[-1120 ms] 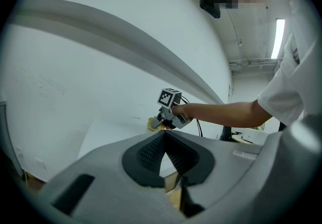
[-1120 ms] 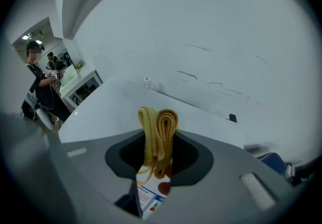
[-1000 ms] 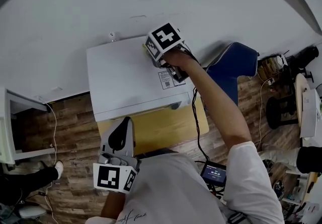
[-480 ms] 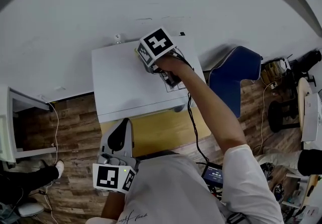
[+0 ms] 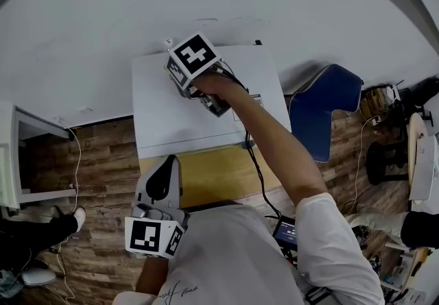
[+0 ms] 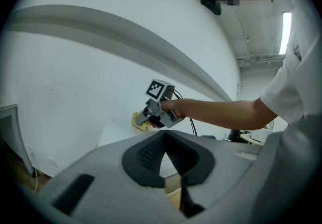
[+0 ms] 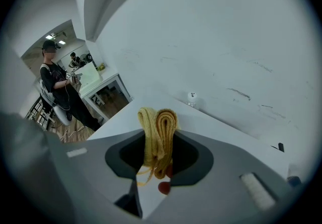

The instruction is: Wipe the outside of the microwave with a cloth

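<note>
The microwave (image 5: 171, 118) sits on the desk (image 5: 212, 173) with its back against the wall, and from your head you see only its flat white top. It lies a little further right in your head view than a second ago. That comes from your head turning; the box itself has not moved on the desk.

What has really changed is your right gripper (image 5: 177, 79). A second ago it worked the top's back edge right of the middle. Half a second ago it was about midway, and now it is over by the back-left corner. So you have run one stroke leftward along the back edge, and that strip has probably been covered.

Your left gripper (image 5: 163, 163) has stayed where it was, low by your body at the desk's front edge. Its jaws are together with nothing between them, so it takes no part in the wiping.

The cloth (image 7: 158, 132) is yellow, folded into a thick wad. The right gripper's jaws are clamped on it, with its bunched end sticking out past them. From the left gripper view it meets the top near that back-left corner.

As I judge it, the wiping is under way but far from done. The middle and front of the top are still to be wiped. The door and sides cannot be seen from here.
</note>
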Demonstrator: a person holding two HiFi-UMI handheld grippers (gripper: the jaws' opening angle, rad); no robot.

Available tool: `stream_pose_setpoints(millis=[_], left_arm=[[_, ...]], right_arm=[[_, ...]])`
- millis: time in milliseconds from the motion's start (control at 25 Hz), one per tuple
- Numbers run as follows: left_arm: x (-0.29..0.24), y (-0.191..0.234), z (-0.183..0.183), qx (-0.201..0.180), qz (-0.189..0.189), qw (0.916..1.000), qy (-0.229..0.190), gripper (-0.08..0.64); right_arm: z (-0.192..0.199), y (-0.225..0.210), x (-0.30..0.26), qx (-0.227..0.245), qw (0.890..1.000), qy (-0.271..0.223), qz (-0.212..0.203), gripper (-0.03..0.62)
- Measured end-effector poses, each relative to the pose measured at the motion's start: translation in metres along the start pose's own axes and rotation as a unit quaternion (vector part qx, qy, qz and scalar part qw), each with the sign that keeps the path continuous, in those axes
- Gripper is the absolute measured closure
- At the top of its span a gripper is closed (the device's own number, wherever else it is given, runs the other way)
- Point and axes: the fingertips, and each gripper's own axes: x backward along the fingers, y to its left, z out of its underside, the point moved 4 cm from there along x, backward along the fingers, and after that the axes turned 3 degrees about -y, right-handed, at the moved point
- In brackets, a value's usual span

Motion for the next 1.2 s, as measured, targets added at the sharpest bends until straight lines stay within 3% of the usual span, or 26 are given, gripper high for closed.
stream_pose_setpoints(millis=[520,960,1200], left_arm=[[0.006,0.015,-0.003,0.004,-0.007,1.0000,0.003,0.563],[0.007,0.012,-0.005,0.005,0.010,0.9999,0.003,0.563],[0.010,0.014,-0.005,0.005,0.015,0.9999,0.006,0.563]], right_arm=[[-0.022,0.042,-0.021,0.019,0.999,-0.005,-0.031,0.469],[-0.034,0.063,-0.033,0.024,0.999,-0.019,-0.041,0.469],[-0.043,0.083,-0.043,0.012,0.997,-0.024,-0.073,0.469]])
